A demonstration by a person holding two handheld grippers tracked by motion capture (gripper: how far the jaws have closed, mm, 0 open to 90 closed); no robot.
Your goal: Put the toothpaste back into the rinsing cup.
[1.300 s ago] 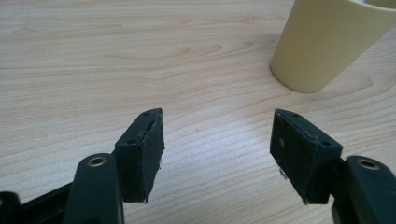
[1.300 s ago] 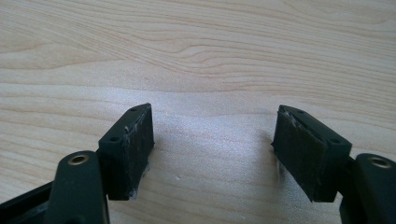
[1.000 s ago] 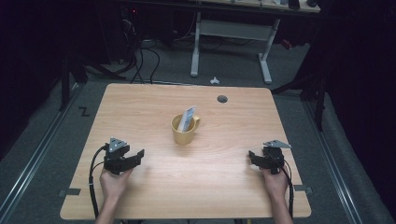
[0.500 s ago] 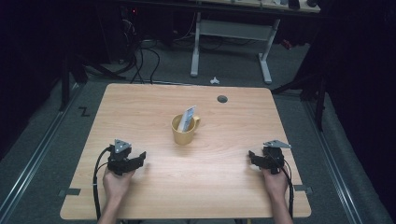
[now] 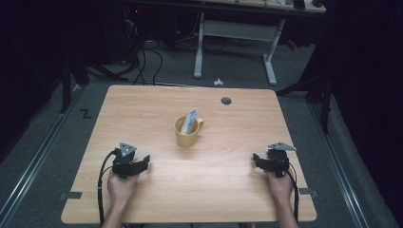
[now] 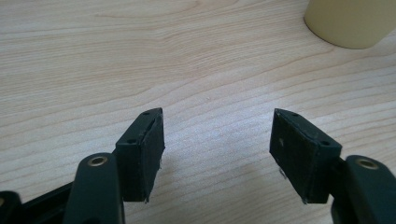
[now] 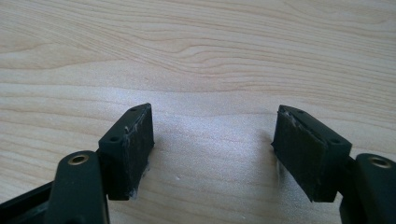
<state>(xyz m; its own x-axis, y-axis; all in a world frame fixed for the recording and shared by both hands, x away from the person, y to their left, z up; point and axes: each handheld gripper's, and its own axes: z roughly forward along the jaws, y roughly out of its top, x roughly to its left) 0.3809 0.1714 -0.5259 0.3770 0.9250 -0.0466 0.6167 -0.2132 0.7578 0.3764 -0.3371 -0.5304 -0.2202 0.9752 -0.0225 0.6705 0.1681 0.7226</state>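
Table (image 5: 157, 109): light wood-grain top, smooth and matt, with fine wavy figure plain in both gripper views. Mug (image 5: 187, 134): yellow, smooth, softly glossy, looking ceramic. Packet (image 5: 190, 121) standing in the mug: thin, pale, printed, paper or foil by its look. Left gripper (image 6: 217, 140) and right gripper (image 7: 212, 140): black matt plastic bodies, brass-coloured metal inserts, dull rubbery pads (image 7: 140, 140) with scuffed, whitish-frayed edges. Grey plate atop each gripper: flat, matt. Floor (image 5: 57, 142): grey, rough, carpet-like.

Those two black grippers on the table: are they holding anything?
Nothing is held. The left gripper and right gripper are both open, apart from the yellow mug.
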